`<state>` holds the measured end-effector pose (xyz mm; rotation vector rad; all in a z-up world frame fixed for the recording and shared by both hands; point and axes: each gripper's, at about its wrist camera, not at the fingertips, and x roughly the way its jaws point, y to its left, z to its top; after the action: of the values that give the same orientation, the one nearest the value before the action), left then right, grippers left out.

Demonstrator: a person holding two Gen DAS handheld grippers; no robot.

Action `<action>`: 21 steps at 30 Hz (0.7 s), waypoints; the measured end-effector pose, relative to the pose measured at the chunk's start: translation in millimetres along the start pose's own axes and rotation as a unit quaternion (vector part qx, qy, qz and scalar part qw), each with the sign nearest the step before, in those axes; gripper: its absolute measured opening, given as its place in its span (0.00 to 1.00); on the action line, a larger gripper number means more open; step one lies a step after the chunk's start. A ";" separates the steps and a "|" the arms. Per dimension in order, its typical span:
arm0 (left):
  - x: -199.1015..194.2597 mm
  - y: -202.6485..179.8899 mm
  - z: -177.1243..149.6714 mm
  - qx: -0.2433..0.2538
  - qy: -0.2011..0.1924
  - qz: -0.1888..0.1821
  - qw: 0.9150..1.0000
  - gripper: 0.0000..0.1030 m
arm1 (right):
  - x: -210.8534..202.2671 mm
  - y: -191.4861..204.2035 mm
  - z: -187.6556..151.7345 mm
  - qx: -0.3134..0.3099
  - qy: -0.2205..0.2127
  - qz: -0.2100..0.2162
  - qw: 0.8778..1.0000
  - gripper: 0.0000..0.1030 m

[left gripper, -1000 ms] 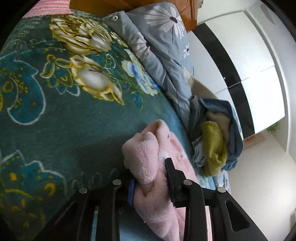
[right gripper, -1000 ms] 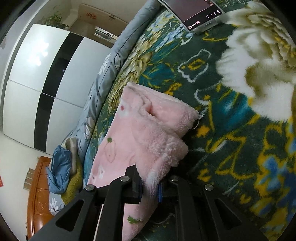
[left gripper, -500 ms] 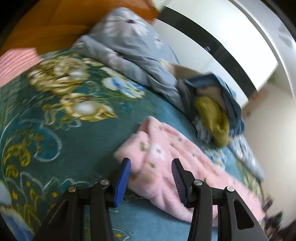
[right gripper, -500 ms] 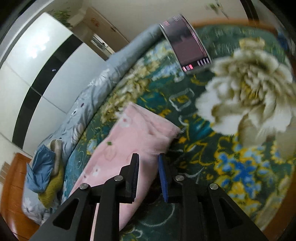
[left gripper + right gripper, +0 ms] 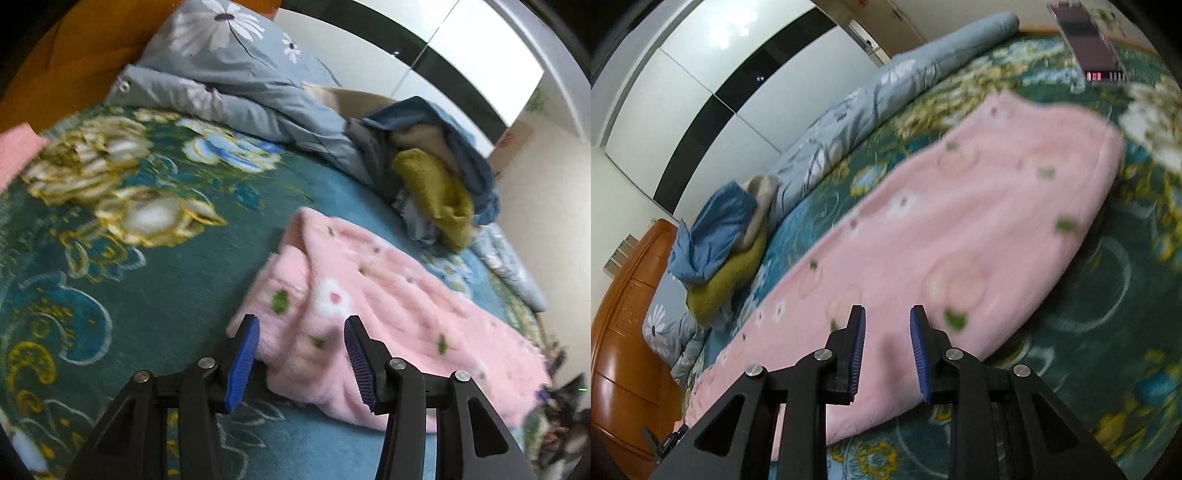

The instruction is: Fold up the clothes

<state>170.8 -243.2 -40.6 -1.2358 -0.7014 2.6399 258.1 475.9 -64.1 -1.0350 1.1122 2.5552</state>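
Open green floral blanket left of the pink fleece garment, nothing in the way there. Beyond the pink fleece garment: heap of clothes and rumpled grey duvet blocking the far edge. Phone lying past its far end. More bare blanket along its right side.

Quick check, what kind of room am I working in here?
Most likely a bedroom: the pink fleece garment lies on a bed's floral blanket, beside a grey quilt and a wardrobe.
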 end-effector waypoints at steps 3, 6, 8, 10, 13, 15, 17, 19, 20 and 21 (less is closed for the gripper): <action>4.6 3.7 -2.7 0.001 0.018 -0.052 0.998 0.50 | 3.5 1.4 -11.6 0.008 0.003 0.004 1.000 0.25; 3.4 -0.4 -2.0 0.020 0.017 -0.088 0.996 0.49 | 2.0 5.1 -18.9 0.009 0.002 0.005 1.000 0.25; -0.3 -3.3 0.9 0.032 0.010 -0.114 0.993 0.48 | 1.3 6.7 -21.5 0.008 0.004 0.005 1.000 0.25; -0.3 -4.8 6.2 0.042 0.010 -0.124 0.991 0.47 | 0.9 6.9 -23.6 0.009 0.003 0.005 1.000 0.25; 11.3 -7.0 11.2 0.049 0.026 -0.116 0.992 0.47 | 1.5 5.6 -25.6 0.015 0.003 0.006 1.000 0.25; 17.6 -8.6 12.0 0.047 0.030 -0.119 0.991 0.47 | 1.5 5.4 -26.6 0.016 0.003 0.003 1.000 0.25; 19.3 -9.6 10.8 0.039 0.024 -0.133 0.990 0.47 | 1.1 6.7 -26.5 0.015 0.003 0.000 1.000 0.25; 17.5 -10.8 7.6 0.029 0.011 -0.151 0.988 0.46 | 1.3 7.6 -26.1 0.013 0.004 -0.003 1.000 0.25; 15.2 -11.1 5.8 0.025 0.003 -0.158 0.987 0.38 | 1.4 7.5 -26.3 0.013 0.004 -0.003 1.000 0.25; 12.9 -11.4 3.9 0.021 -0.006 -0.165 0.986 0.18 | 1.4 7.1 -26.5 0.015 0.004 -0.003 1.000 0.25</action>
<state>158.7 -230.5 -42.0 -0.9954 -0.7732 2.3788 268.3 452.2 -73.7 -1.0420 1.1439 2.5246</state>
